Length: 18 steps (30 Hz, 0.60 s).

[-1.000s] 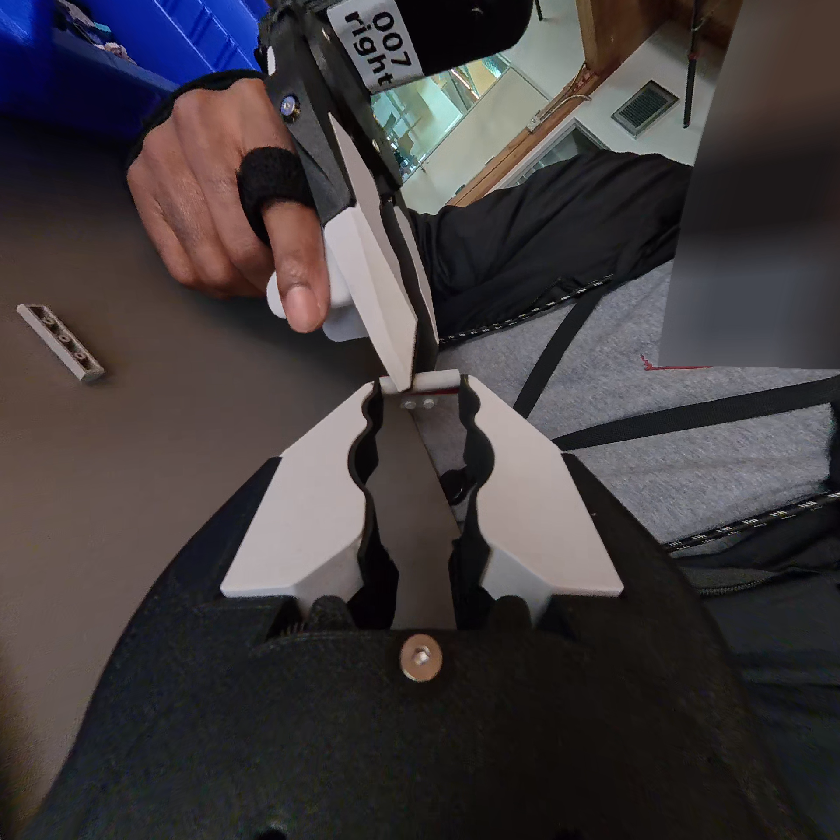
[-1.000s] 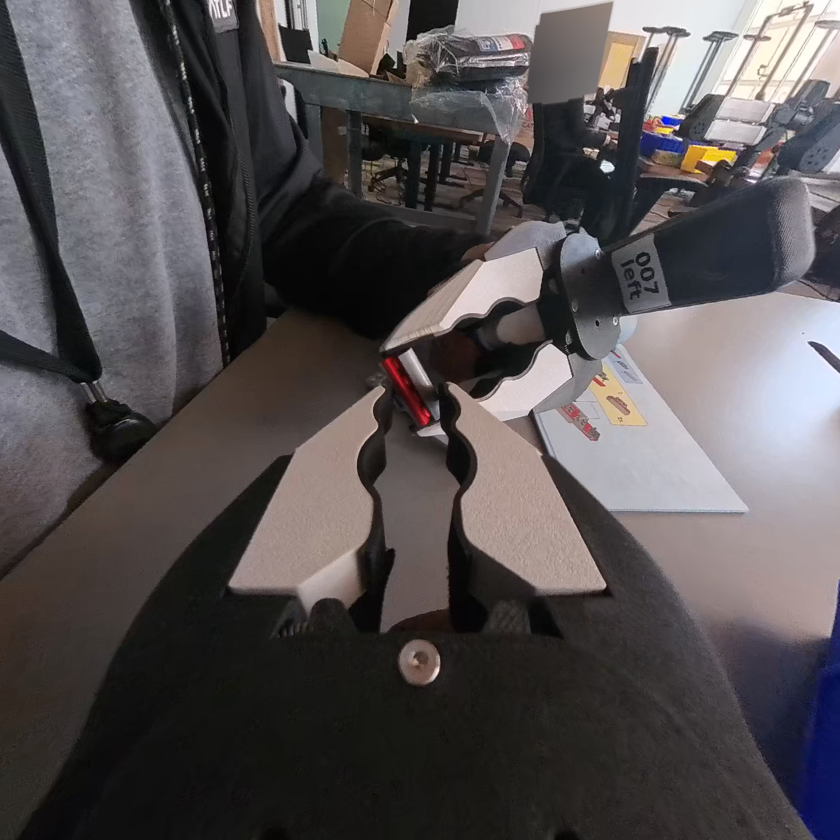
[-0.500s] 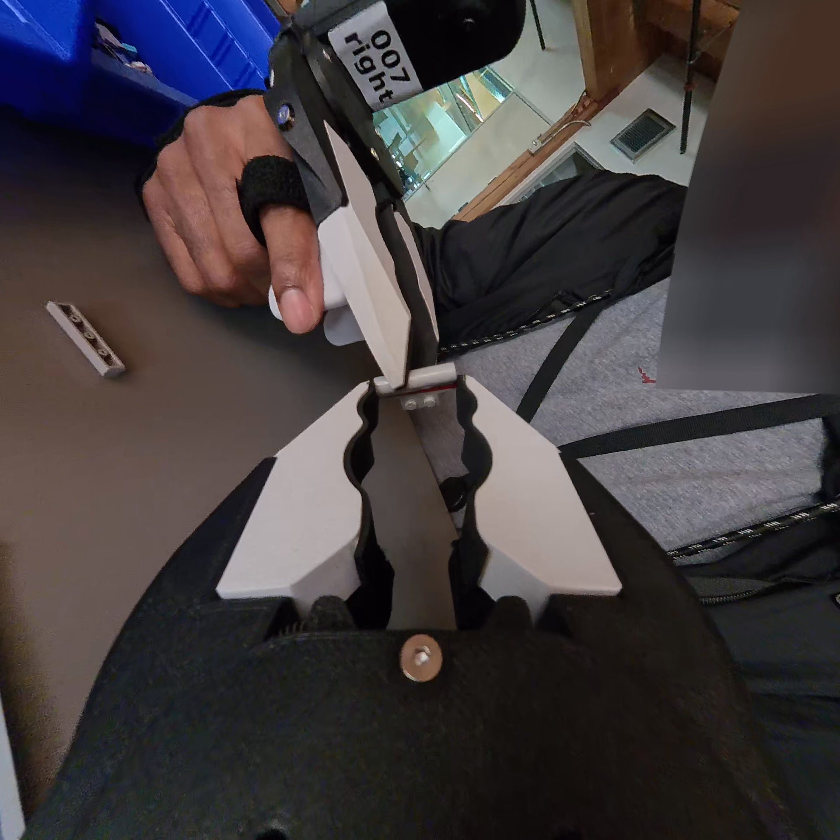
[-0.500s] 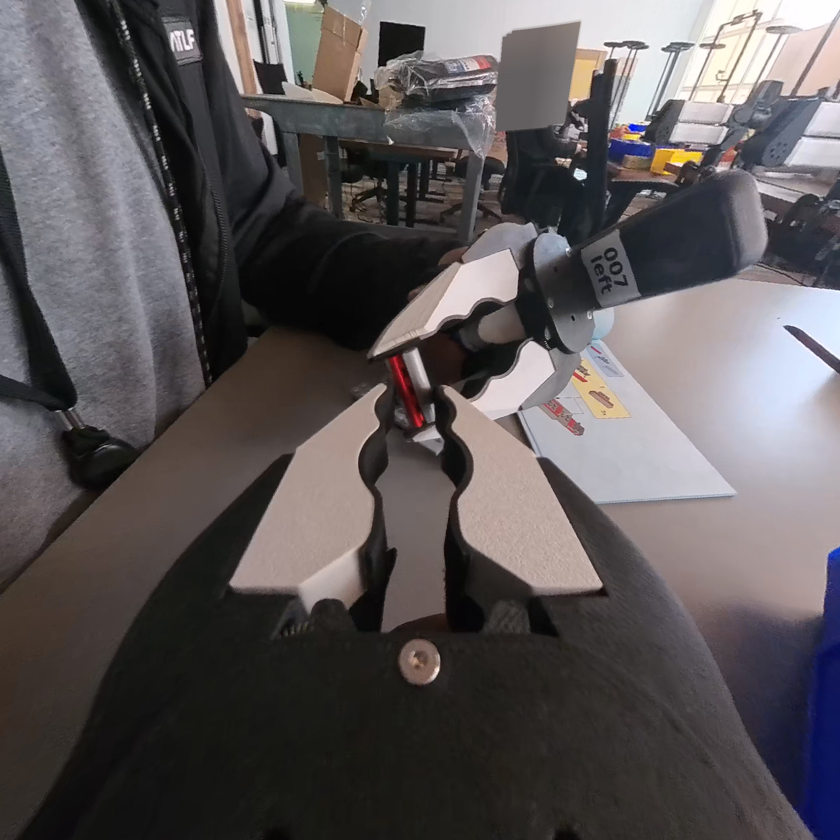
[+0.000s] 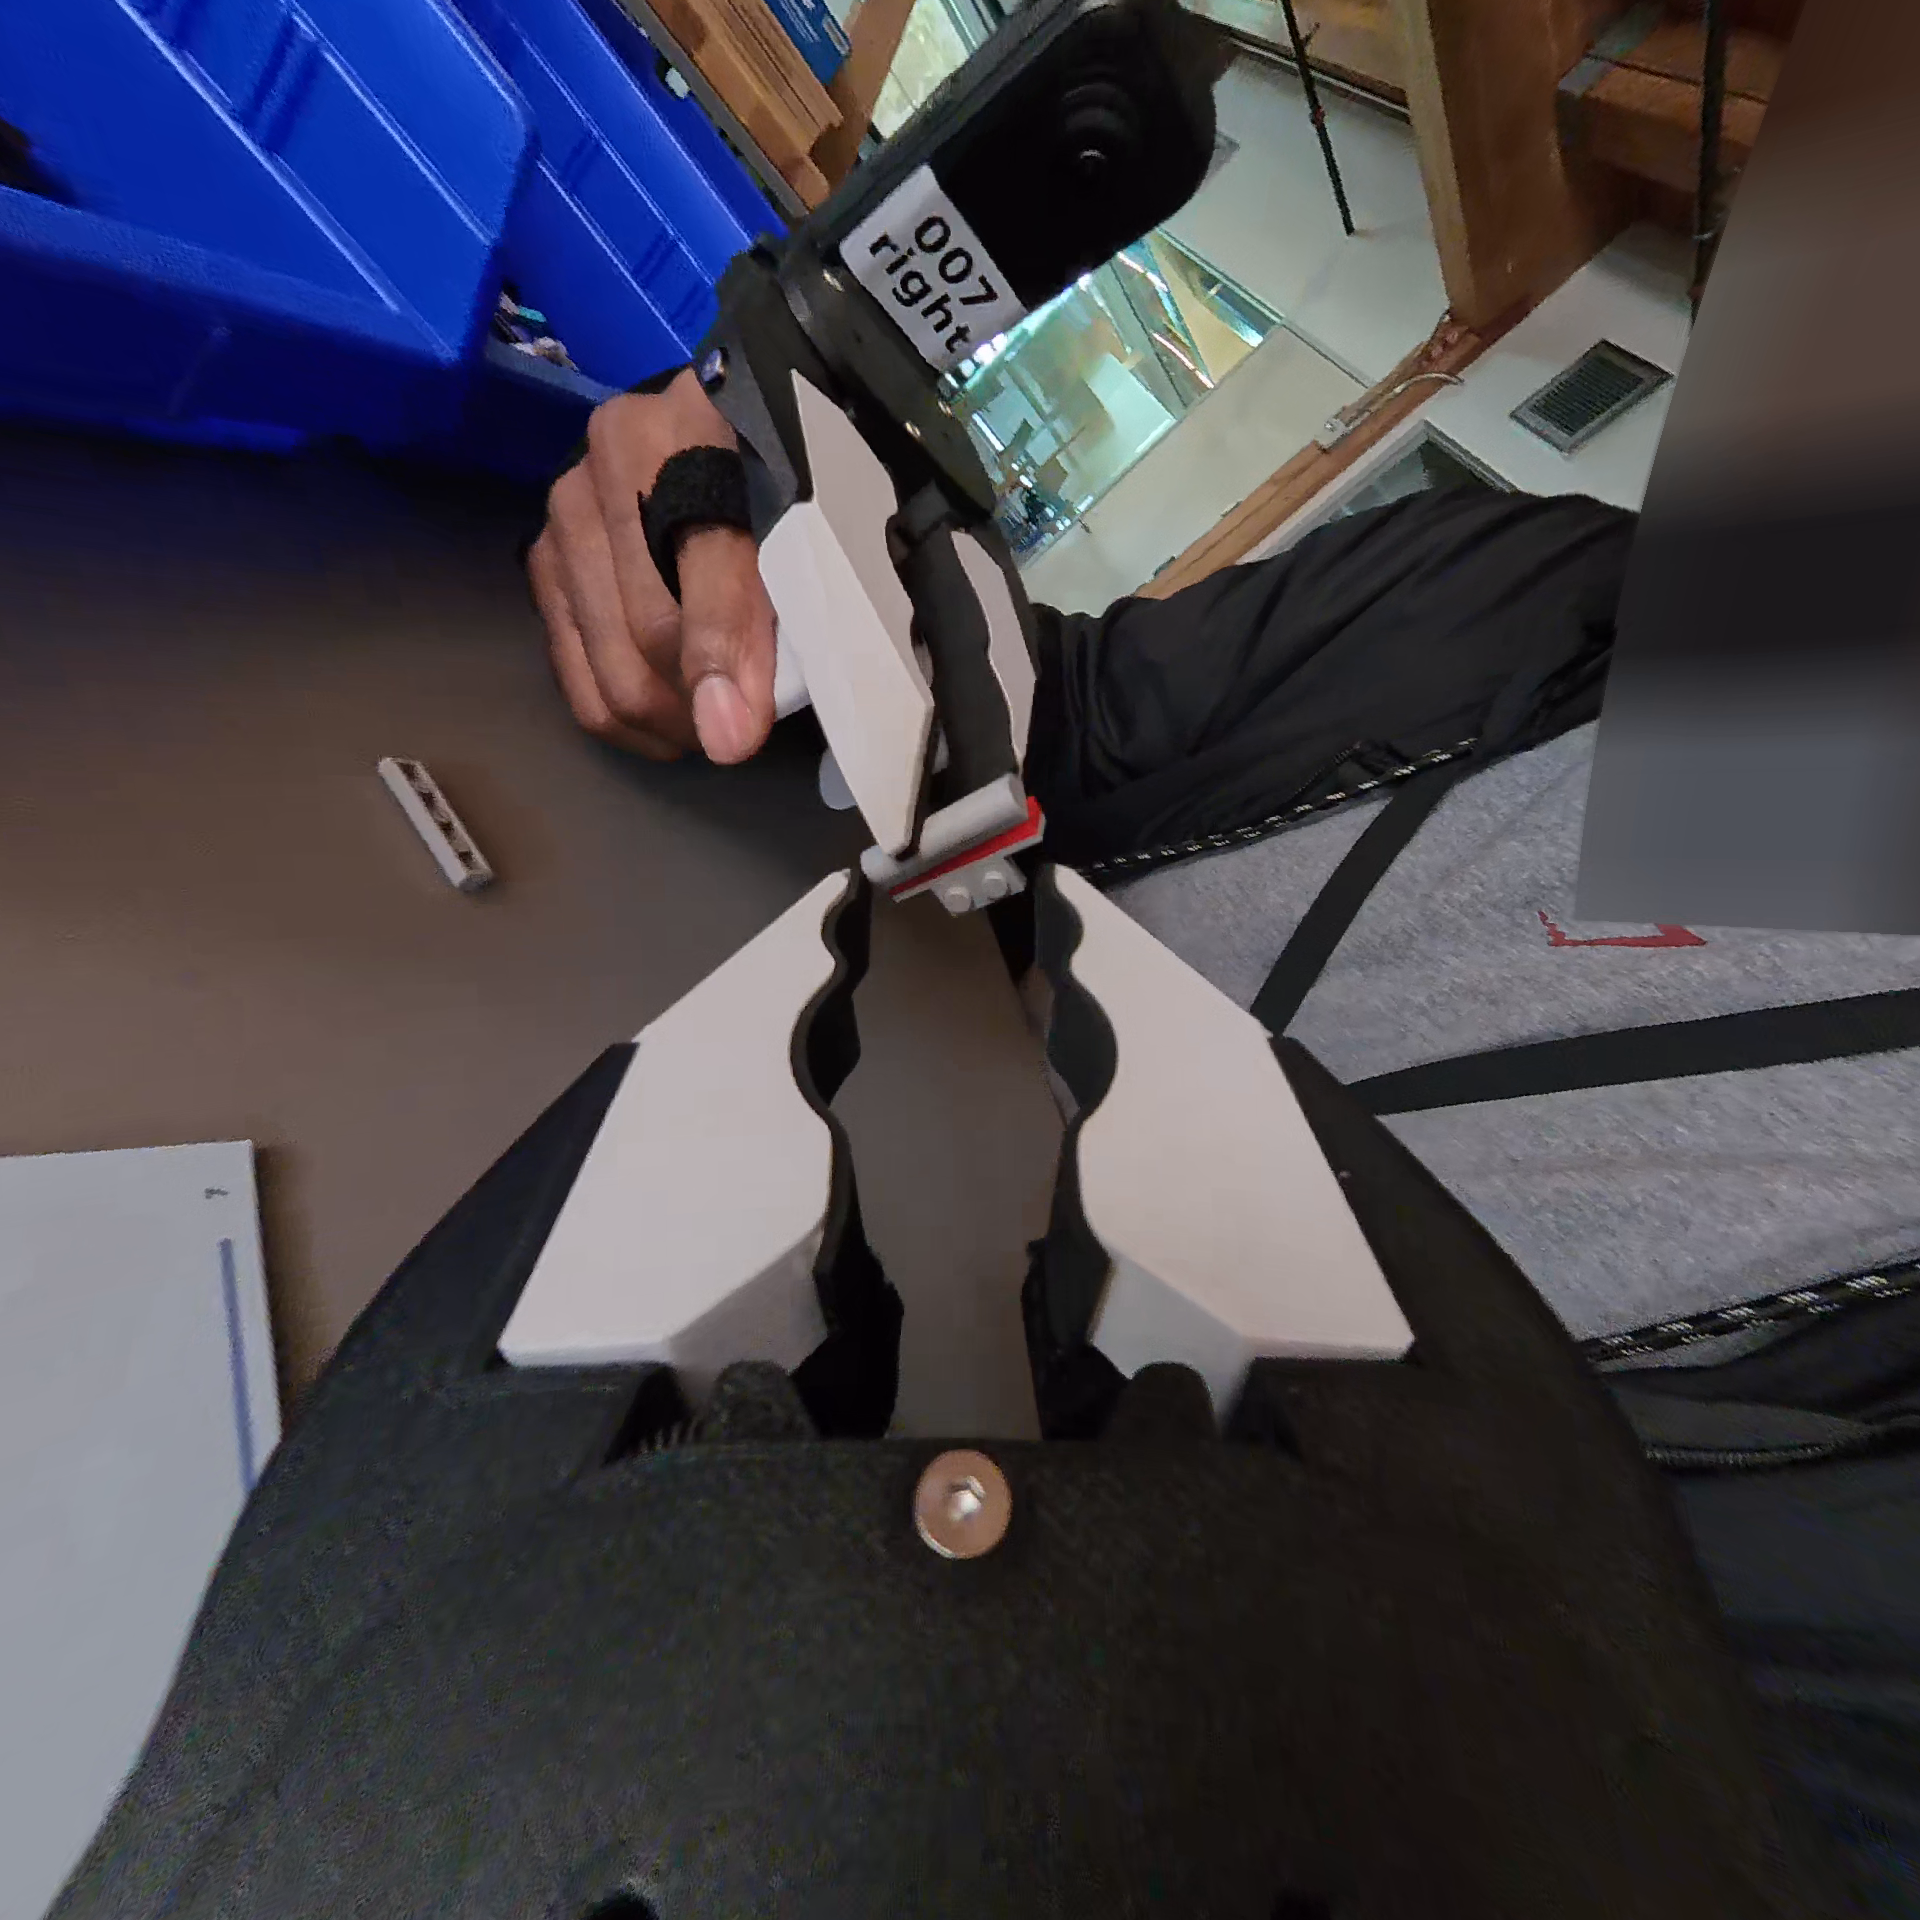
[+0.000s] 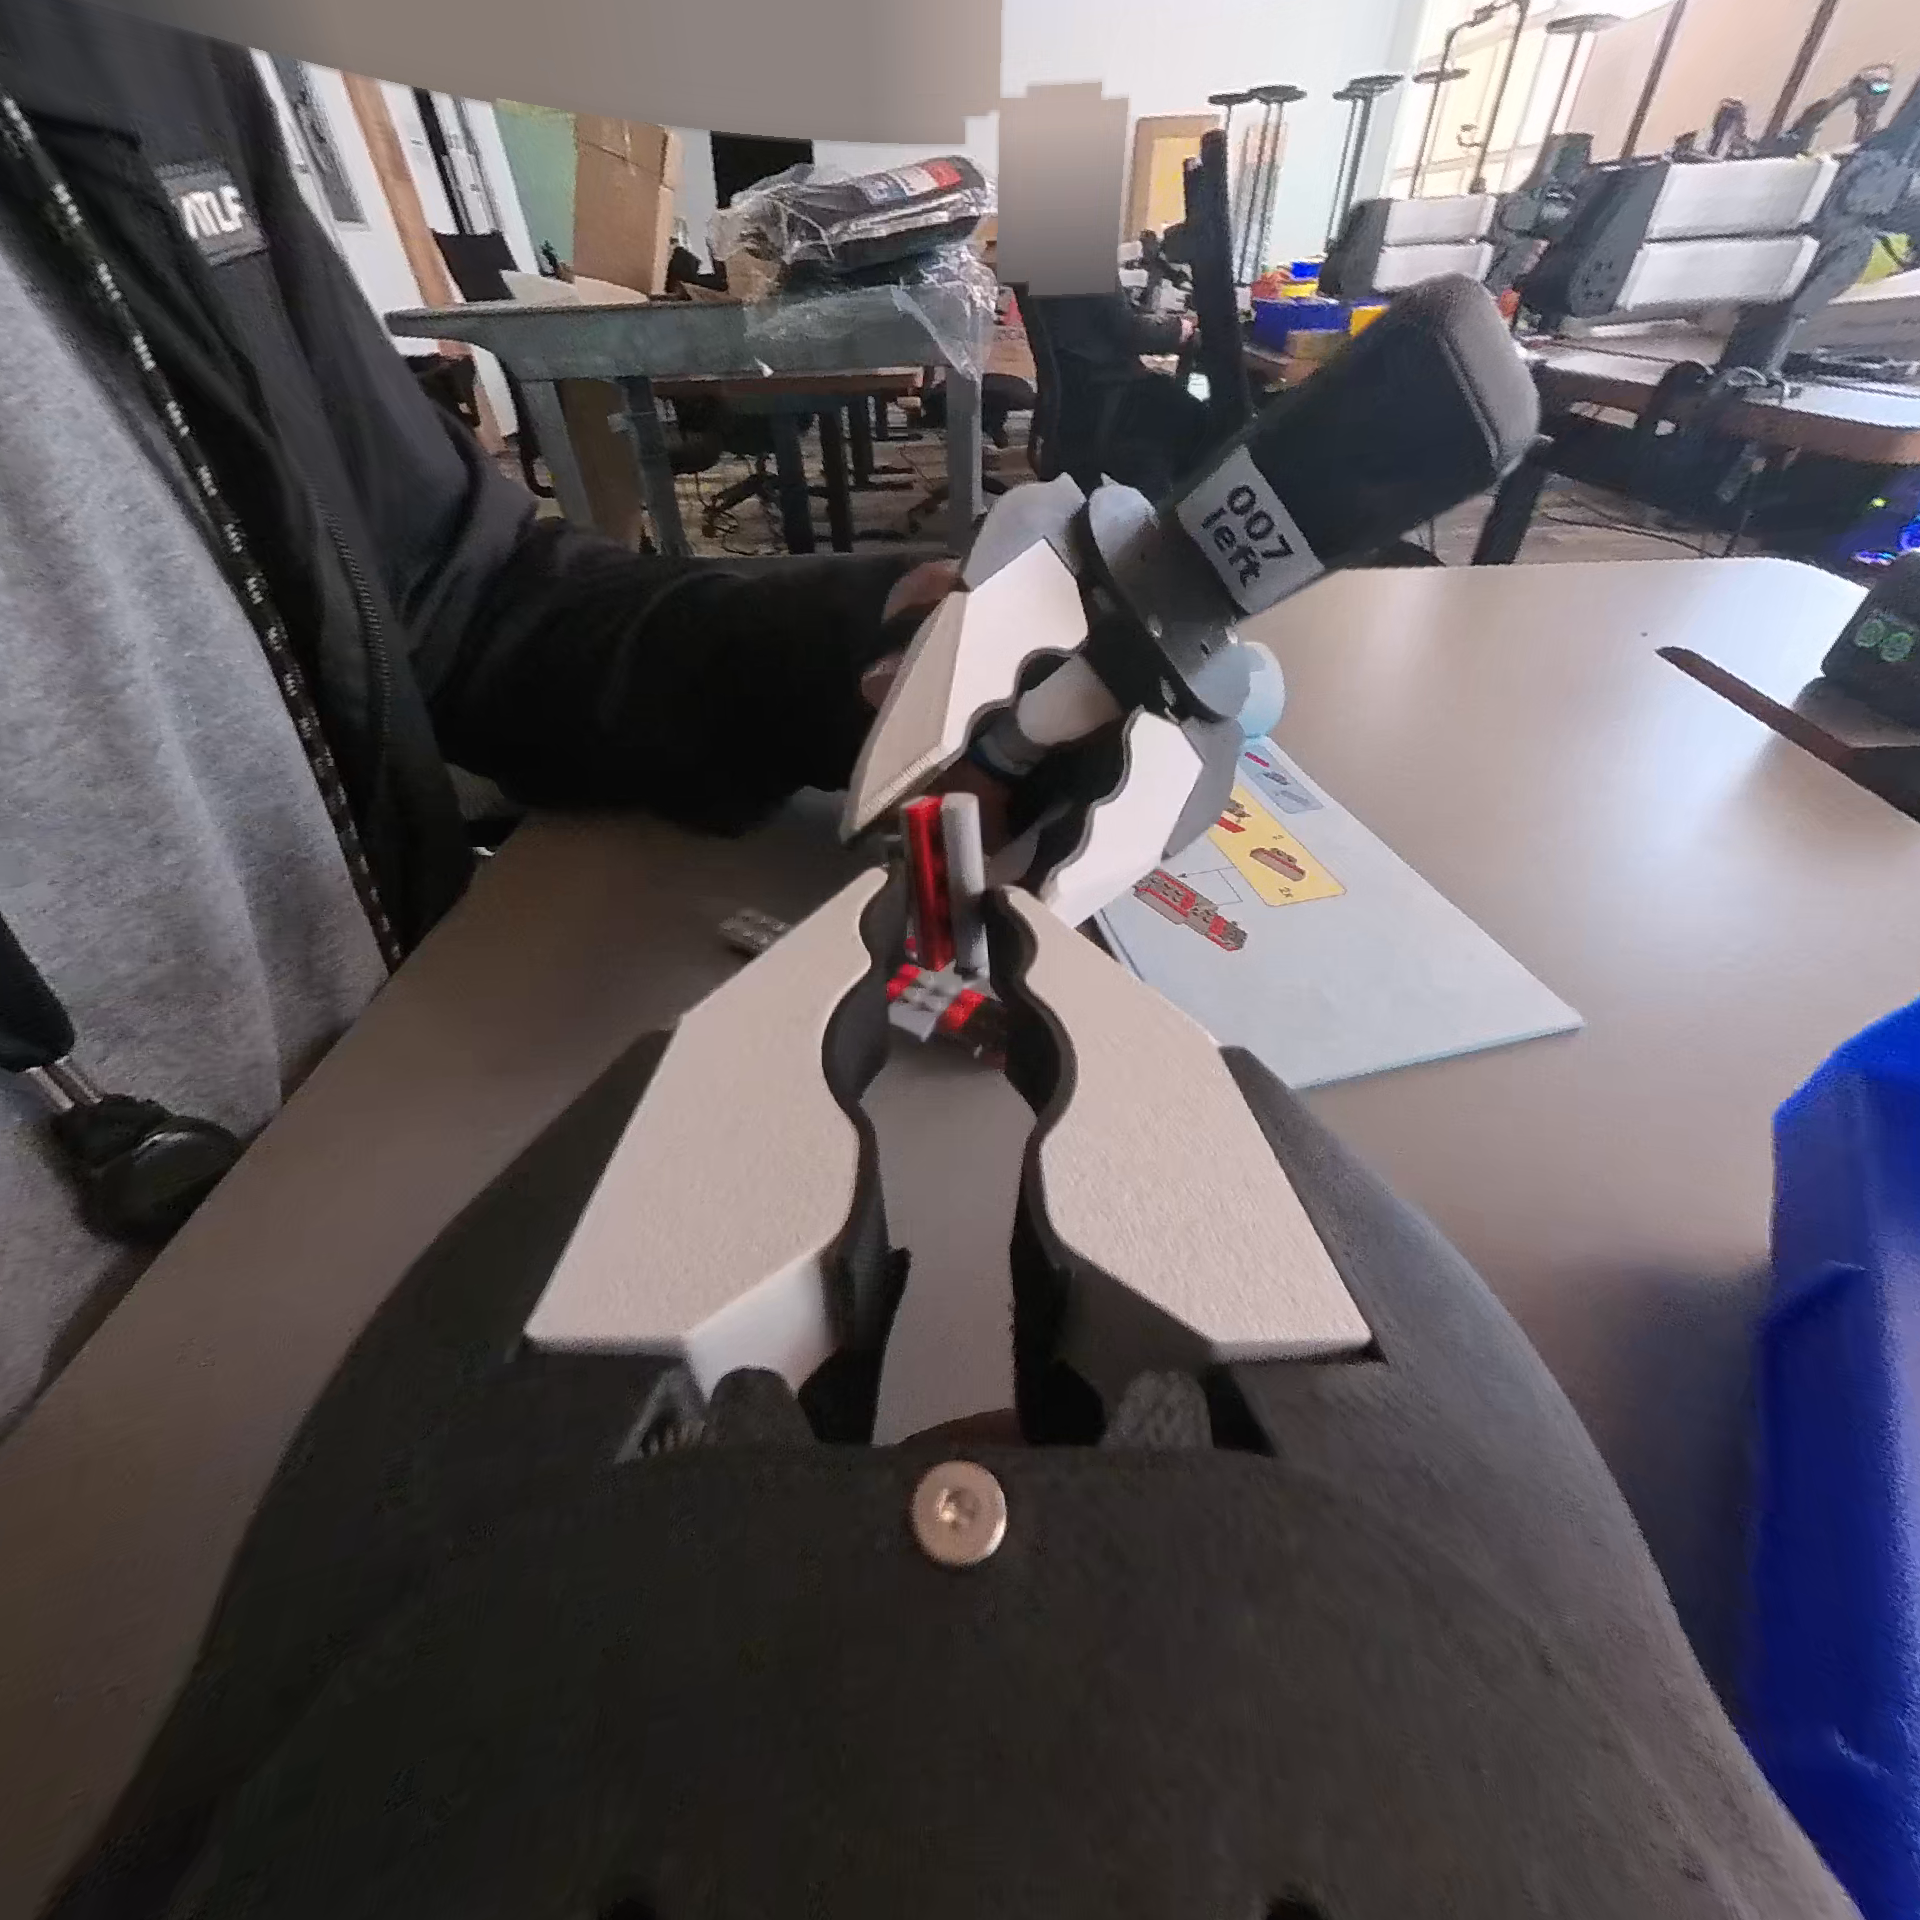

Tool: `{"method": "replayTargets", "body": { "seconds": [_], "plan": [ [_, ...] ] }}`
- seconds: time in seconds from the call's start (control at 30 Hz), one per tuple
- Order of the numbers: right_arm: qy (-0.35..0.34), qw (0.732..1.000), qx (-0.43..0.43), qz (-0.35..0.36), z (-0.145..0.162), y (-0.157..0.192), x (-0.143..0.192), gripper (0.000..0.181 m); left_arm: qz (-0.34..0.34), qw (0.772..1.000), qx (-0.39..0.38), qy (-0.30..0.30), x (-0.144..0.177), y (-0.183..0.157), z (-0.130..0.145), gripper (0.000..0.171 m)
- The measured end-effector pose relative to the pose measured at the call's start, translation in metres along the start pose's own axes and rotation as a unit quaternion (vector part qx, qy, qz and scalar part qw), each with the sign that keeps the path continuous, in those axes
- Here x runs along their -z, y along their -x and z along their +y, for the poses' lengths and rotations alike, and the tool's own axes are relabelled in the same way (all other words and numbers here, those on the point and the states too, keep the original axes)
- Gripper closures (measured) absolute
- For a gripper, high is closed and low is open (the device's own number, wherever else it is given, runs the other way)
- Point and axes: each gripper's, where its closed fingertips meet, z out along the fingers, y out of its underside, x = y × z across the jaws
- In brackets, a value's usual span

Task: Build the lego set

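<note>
Dark brown tabletop [image 5: 260,987] fills the left wrist view, with blue bins [image 5: 260,208] at the back and a corner of the white instruction sheet [image 5: 104,1351] at the lower left, which was out of frame half a second ago. The left gripper [image 5: 945,904] has its claw spread, with bare table showing between the fingers. The lego assembly [image 5: 956,842], a grey bar on a red plate over a small white studded piece, no longer bridges its tips as it did a moment ago. It sits tilted just beyond them, and whether a tip still grazes it I cannot tell. The right gripper [image 5: 920,821] reaches down from above with its fingers pressed onto the grey bar, and the person's hand [image 5: 644,613] is curled behind it. A loose grey plate [image 5: 436,826] lies on the table, well apart to the left.

In the right wrist view, the right gripper [image 6: 940,904] pinches the assembly [image 6: 935,873], which now stands nearly upright between its tips. The left gripper [image 6: 956,852] gapes beyond it, with its upper finger near the top of the assembly. The instruction sheet [image 6: 1330,935] lies flat behind, and a small grey plate [image 6: 750,928] rests on the table [image 6: 1507,779] to the left.

My reading is that the build has passed from a two-gripper hold to the right gripper alone — a hand-over. The left one is probably free to fetch the next piece, perhaps the loose plate.
</note>
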Motion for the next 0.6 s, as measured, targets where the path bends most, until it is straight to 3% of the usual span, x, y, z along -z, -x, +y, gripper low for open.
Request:
{"method": "replayTargets", "body": {
  "seconds": [0.23,0.4,0.6],
  "plan": [
    [0.032,0.998,-0.012,0.060,0.010,-0.022,0.004,0.163,-0.021,0.998,0.009,-0.055,0.012,0.007,-0.018,0.144],
    [0.071,0.990,-0.011,0.119,0.020,-0.040,0.006,0.164,-0.111,0.992,0.003,-0.055,0.017,0.033,-0.020,0.152],
    [0.079,0.985,-0.027,0.154,0.022,-0.051,0.009,0.164,-0.145,0.987,-0.005,-0.068,0.018,0.044,-0.023,0.162]
  ]
}}
